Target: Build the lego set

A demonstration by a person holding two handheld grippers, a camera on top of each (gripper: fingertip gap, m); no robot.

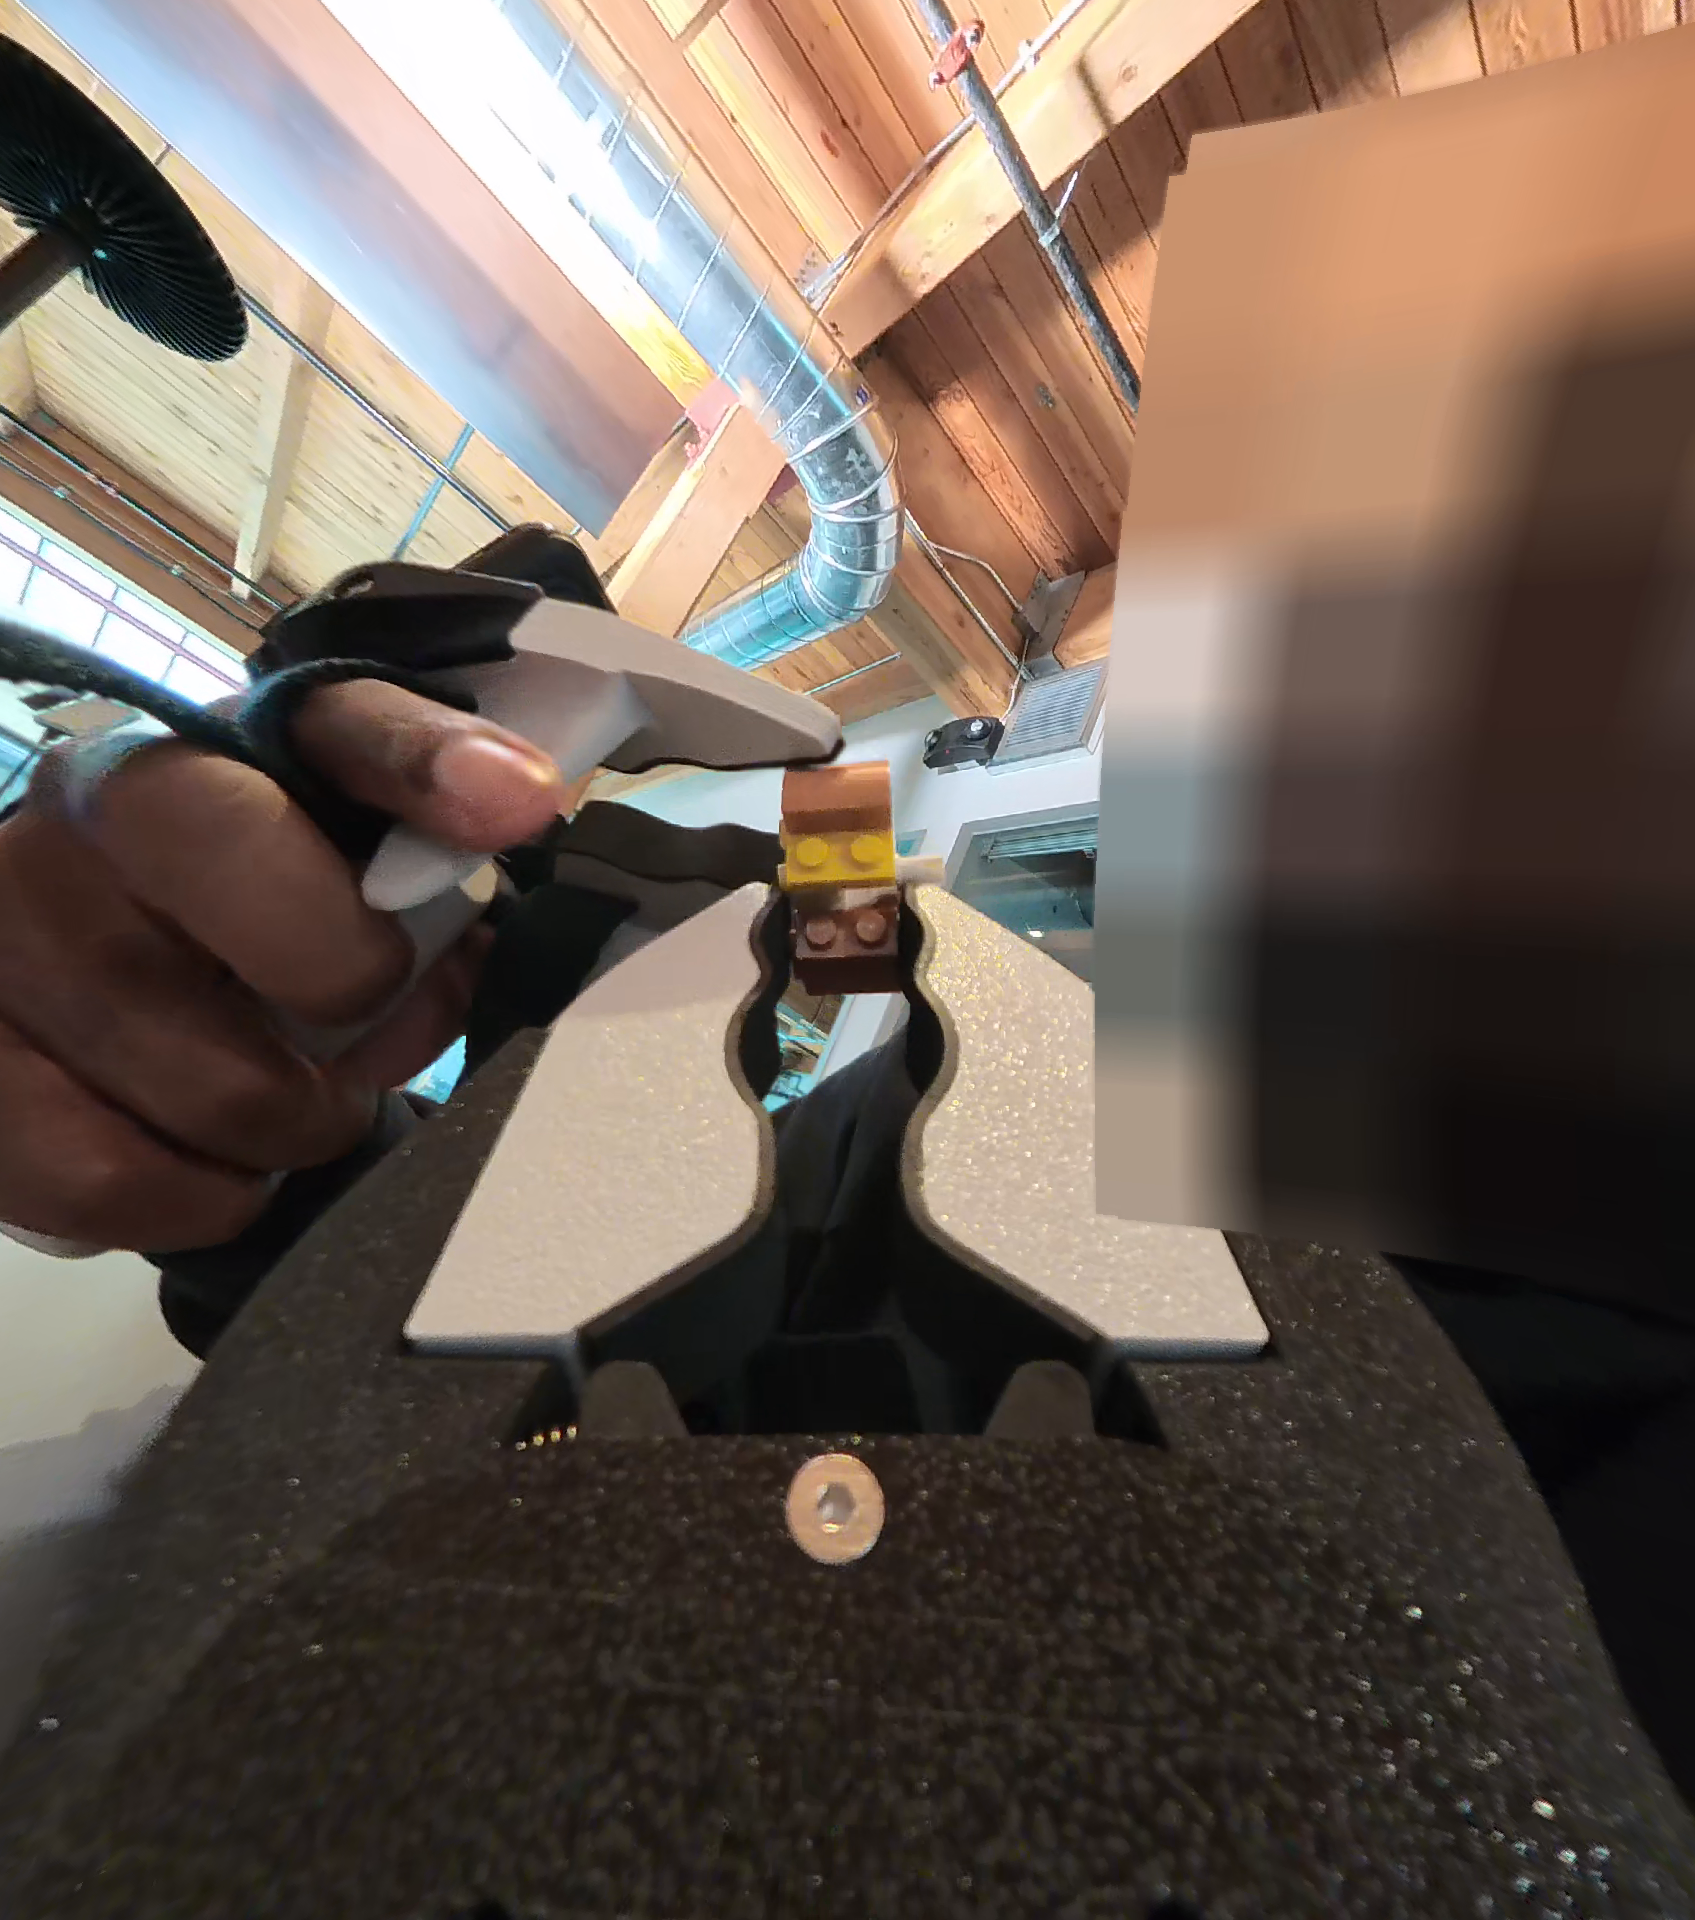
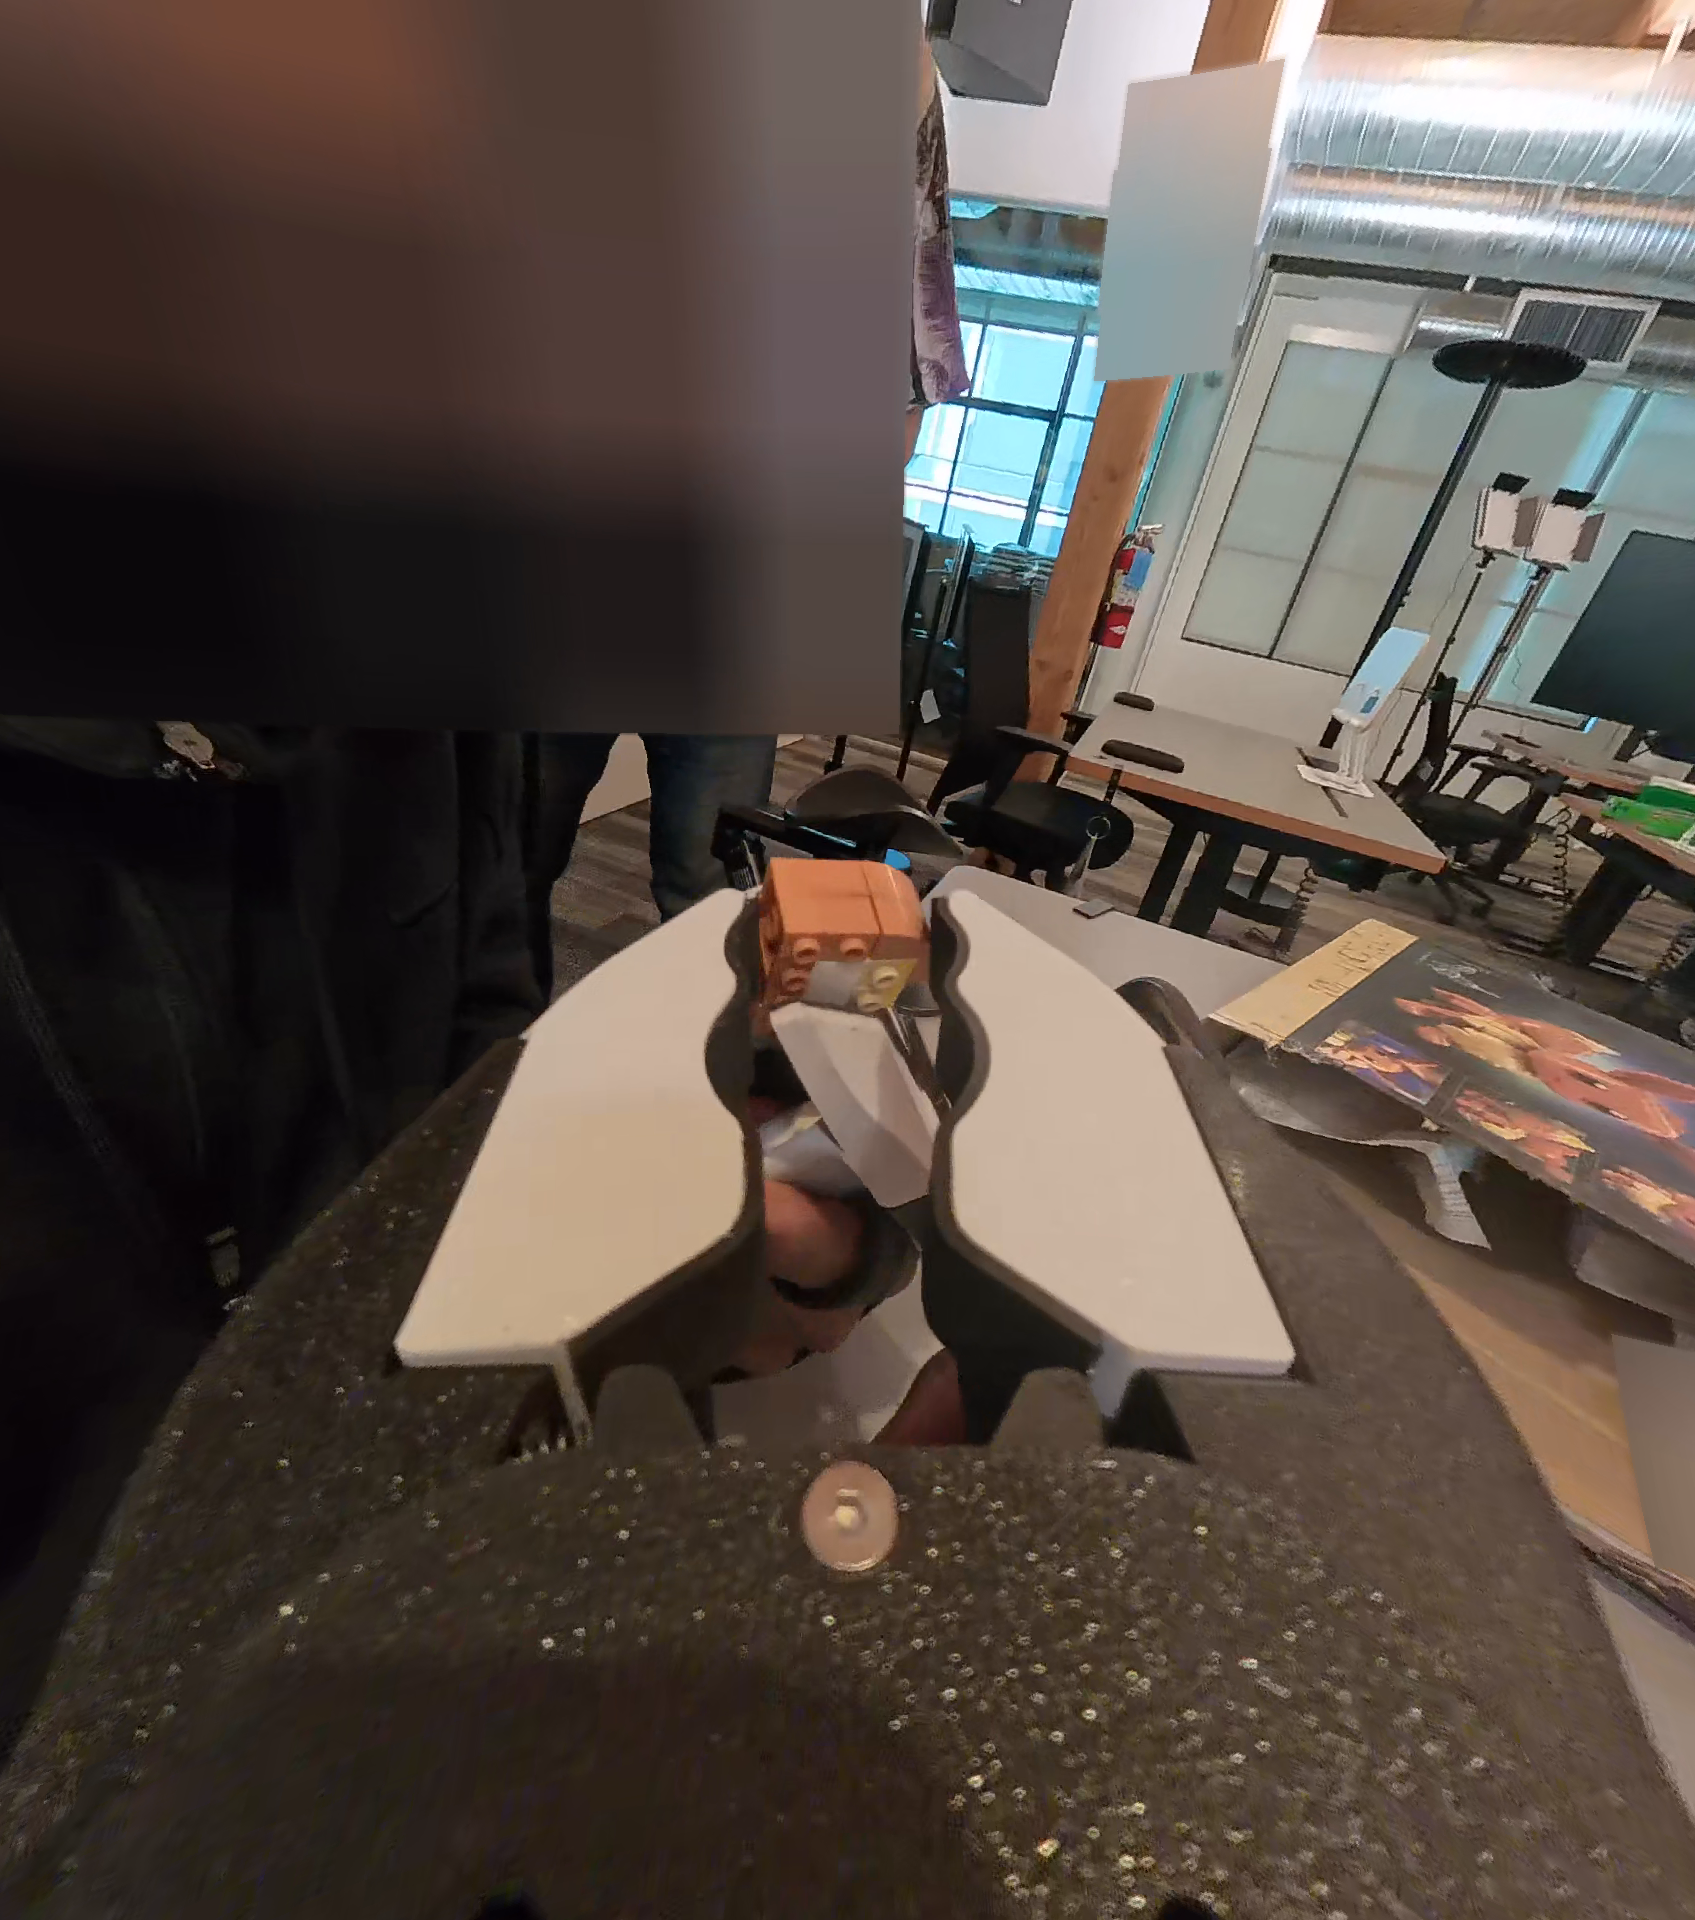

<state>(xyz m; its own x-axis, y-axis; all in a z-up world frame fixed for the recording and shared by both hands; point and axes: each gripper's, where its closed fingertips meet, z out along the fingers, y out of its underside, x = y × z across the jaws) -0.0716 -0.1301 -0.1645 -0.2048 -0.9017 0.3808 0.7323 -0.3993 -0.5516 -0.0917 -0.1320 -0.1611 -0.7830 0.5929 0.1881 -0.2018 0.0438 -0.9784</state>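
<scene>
My left gripper [image 1: 838, 914] is shut on a small brick assembly [image 1: 838, 862], its pads pressing the dark brown brick at the bottom. Above that sit a yellow brick and an orange-brown cap. It is held up in the air. My right gripper [image 2: 838, 935] is open, with the assembly's orange-brown top [image 2: 838, 914] standing between its fingertips. In the left wrist view it comes in from the left in a person's hand [image 1: 147, 935], its upper finger [image 1: 718, 707] at the cap's top. A left gripper finger [image 2: 853, 1091] shows below the assembly in the right wrist view.
A torn box with a picture of an orange-red model [image 2: 1549, 1091] lies on the table at the right. Desks and office chairs [image 2: 1238, 790] stand behind. A person in dark clothing [image 2: 95, 1039] is close on the left. A wooden ceiling and metal duct [image 1: 822, 468] are overhead. Left and right tips are no more than a few centimetres apart.
</scene>
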